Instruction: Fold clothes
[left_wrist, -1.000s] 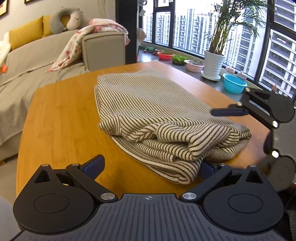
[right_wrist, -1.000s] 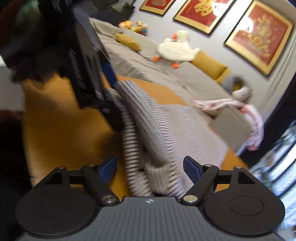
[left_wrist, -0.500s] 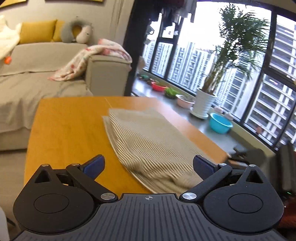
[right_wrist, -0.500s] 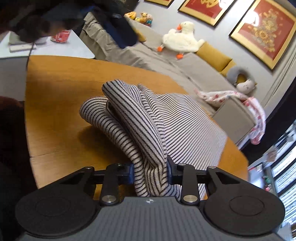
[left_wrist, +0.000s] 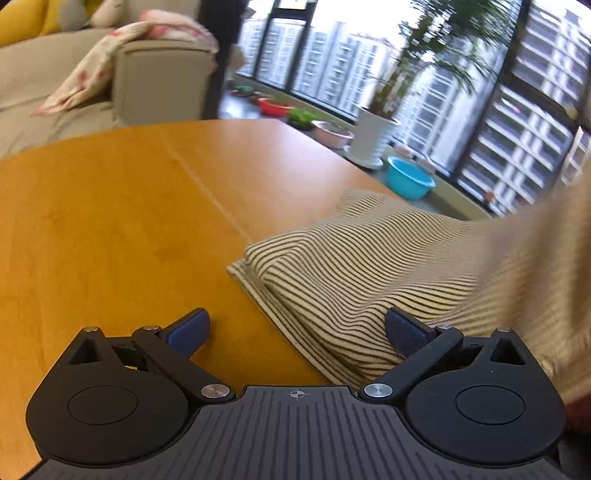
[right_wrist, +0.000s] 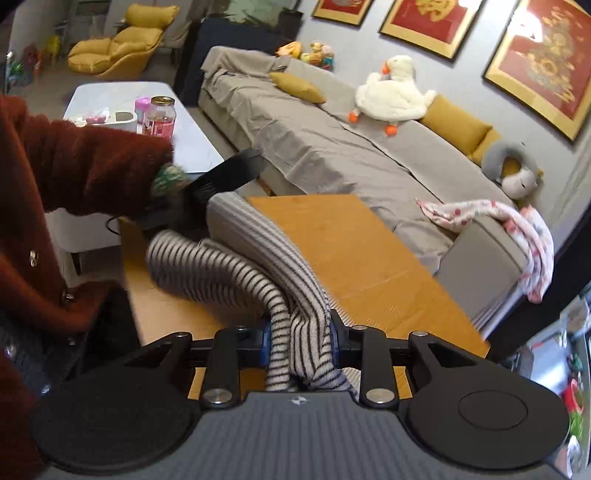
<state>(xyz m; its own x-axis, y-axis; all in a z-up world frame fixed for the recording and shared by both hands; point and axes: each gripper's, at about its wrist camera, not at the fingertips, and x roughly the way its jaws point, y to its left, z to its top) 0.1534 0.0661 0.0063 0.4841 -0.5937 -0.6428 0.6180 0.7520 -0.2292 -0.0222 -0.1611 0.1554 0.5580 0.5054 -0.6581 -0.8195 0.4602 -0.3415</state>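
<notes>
Bare bench to the left, cloth and an arm crowding the right.

In the left wrist view the wooden bench (left_wrist: 122, 221) lies clear ahead and to the left, out to its far edge; the striped garment (left_wrist: 369, 266) fills the right side, rising into a blurred lifted fold. In the right wrist view the far bench is open toward the sofa (right_wrist: 332, 155), while the person's red sleeve (right_wrist: 81, 166) and the left tool (right_wrist: 229, 173) block the near-left side.
</notes>
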